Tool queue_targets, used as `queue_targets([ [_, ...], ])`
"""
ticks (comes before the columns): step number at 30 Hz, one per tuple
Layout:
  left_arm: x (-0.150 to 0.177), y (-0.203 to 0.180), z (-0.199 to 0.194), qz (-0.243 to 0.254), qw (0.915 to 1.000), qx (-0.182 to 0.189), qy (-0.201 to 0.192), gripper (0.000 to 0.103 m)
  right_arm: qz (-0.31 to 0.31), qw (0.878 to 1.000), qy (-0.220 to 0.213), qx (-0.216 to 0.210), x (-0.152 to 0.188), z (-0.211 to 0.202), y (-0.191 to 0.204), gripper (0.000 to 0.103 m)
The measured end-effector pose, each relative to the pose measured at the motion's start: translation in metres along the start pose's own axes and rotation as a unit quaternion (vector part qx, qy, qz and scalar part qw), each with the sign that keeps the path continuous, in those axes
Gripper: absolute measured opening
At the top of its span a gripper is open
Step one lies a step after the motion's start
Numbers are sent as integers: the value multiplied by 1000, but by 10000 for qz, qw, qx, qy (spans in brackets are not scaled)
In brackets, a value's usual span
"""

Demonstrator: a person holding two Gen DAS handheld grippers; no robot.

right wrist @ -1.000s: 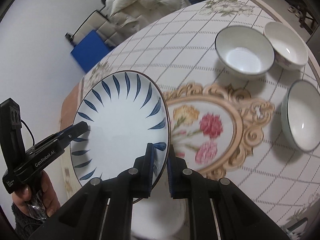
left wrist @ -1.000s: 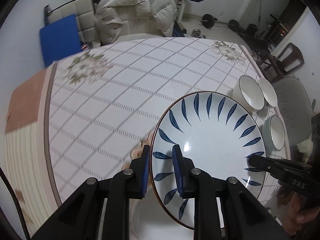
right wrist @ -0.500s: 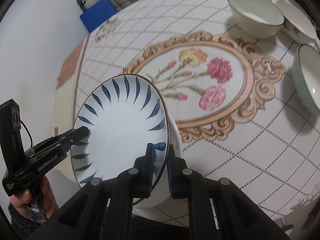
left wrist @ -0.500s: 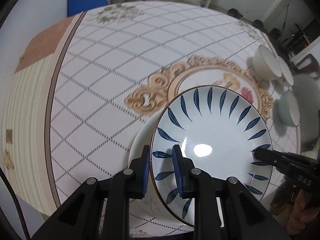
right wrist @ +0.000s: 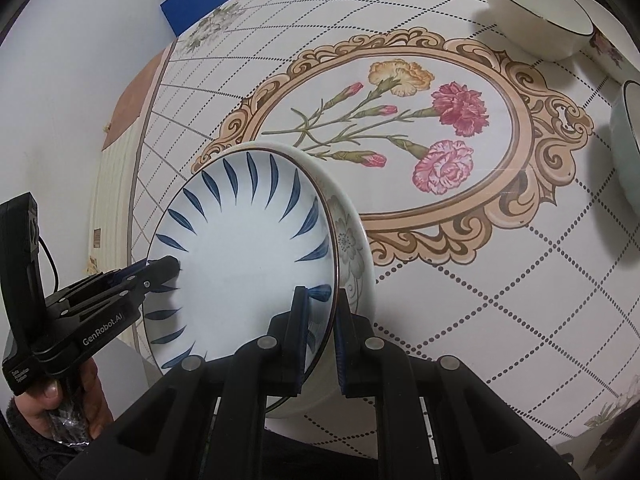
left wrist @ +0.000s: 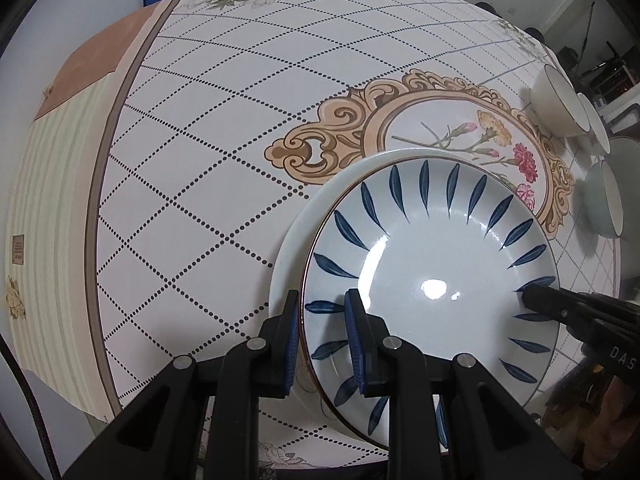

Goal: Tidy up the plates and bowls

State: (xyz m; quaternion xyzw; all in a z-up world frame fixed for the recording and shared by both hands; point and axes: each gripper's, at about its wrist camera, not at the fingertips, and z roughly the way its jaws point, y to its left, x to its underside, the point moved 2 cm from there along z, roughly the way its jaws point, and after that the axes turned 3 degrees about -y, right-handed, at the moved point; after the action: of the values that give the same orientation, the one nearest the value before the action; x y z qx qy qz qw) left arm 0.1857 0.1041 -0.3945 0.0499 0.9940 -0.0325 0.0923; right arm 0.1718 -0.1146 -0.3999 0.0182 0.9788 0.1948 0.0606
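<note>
Two grippers' jaws clamped on leaf-patterned plate [left wrist: 432, 264] rim, above white plate [left wrist: 296, 240], tablecloth [left wrist: 224, 140]

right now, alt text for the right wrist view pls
Both grippers, right gripper near and left gripper opposite, clamp the rim of a blue-leaf plate just above a floral plate on a flower-print tablecloth. Three bowls sit at the far right.

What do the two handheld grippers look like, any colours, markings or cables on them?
Both are matte black plastic with silver pivot screws and blue pads lining the fingers. The left gripper carries white GenRobot.AI lettering, a boxy black housing and a thin black cable. The right gripper shows white letters reading DAS. A dark fuzzy sleeve shows.
</note>
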Motion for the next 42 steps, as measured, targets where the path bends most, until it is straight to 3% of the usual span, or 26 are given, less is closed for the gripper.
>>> queue_targets([
  [23, 6, -4, 21, 175, 9991, -282, 247, 19, -143, 9990, 134, 401, 2, 13, 4, 13],
  [42, 4, -26, 15, -7, 9952, -912, 348, 18, -254, 9902, 303, 1337, -3, 22, 30, 13],
])
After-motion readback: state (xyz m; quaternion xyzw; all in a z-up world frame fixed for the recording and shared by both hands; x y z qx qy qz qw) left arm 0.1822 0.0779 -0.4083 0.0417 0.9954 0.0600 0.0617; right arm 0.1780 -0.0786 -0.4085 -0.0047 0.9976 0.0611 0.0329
